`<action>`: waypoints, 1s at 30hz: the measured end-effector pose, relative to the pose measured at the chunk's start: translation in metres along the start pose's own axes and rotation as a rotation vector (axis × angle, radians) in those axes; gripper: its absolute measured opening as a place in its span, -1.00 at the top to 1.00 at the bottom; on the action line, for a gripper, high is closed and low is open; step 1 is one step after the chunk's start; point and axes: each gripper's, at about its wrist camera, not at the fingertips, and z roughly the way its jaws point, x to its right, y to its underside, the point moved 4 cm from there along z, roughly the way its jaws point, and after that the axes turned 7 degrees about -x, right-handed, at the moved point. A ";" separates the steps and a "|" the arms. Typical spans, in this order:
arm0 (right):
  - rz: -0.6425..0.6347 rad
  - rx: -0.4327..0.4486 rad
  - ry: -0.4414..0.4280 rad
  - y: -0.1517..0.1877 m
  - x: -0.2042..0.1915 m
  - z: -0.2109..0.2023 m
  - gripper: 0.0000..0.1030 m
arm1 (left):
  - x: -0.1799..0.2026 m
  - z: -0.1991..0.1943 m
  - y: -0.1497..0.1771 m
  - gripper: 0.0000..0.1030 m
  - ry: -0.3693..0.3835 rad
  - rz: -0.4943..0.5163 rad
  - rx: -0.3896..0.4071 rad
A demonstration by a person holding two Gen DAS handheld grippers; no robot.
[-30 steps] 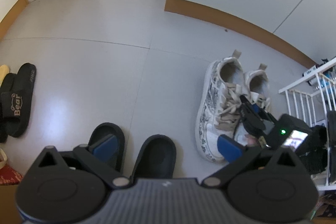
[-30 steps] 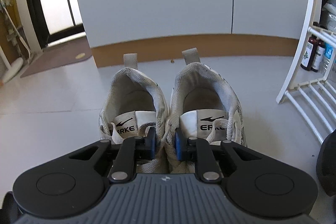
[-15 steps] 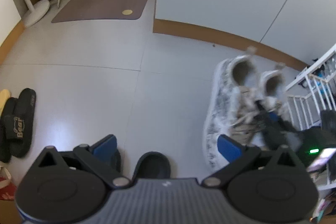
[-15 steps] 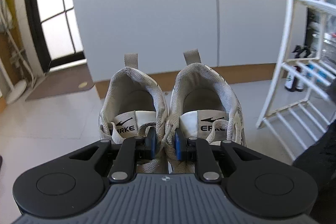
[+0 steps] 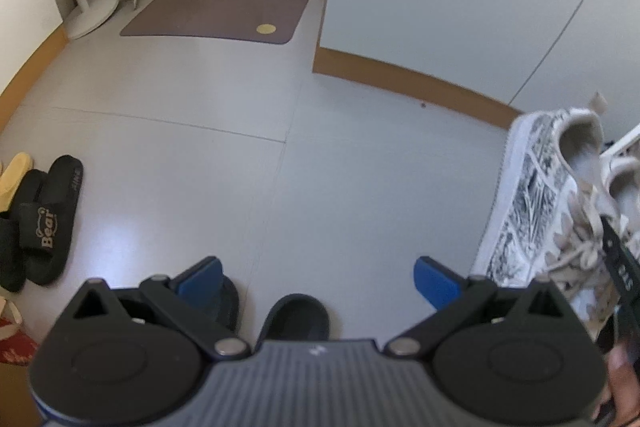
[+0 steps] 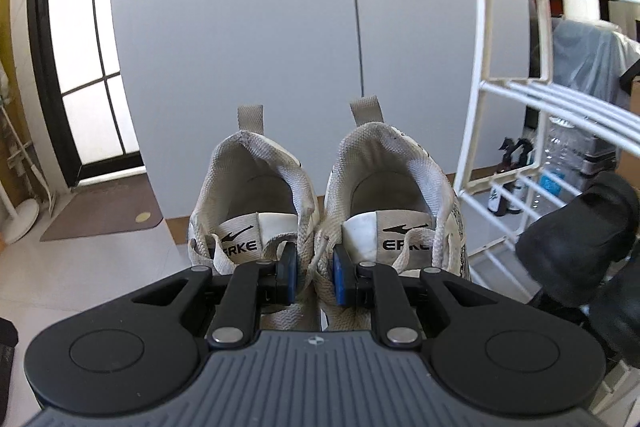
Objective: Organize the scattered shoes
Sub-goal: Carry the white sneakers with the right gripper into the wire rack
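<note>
1. The right gripper (image 6: 314, 277) has its blue pads pinched on the touching inner collars of the pair of white sneakers (image 6: 320, 195), one pad inside each shoe beside the tongue.
2. The sneakers hang off the floor, heels pointing away, just beside the white wire rack (image 6: 520, 131).
3. The left gripper (image 5: 316, 281) is spread wide and empty above black slippers (image 5: 296, 317) on the grey floor (image 5: 280, 167).

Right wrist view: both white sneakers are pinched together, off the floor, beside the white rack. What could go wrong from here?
1. The right gripper clamps only the sneakers' inner collars; one shoe could slip out and drop.
2. The white rack stands close on the right; a swing could catch the shoes on its bars.
3. Black footwear seems to fill the near shelf, so space there may be short.
</note>
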 end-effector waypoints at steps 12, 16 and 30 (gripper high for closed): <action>0.108 0.053 0.105 -0.042 0.042 -0.037 0.63 | 0.007 -0.005 -0.002 -1.00 0.067 0.020 -0.001; 0.136 0.084 0.155 -0.067 0.059 -0.046 0.63 | 0.003 -0.004 -0.003 -1.00 0.097 0.000 -0.015; 0.307 0.111 0.366 -0.142 0.138 -0.067 0.63 | -0.002 -0.009 -0.008 -1.00 0.196 -0.049 -0.027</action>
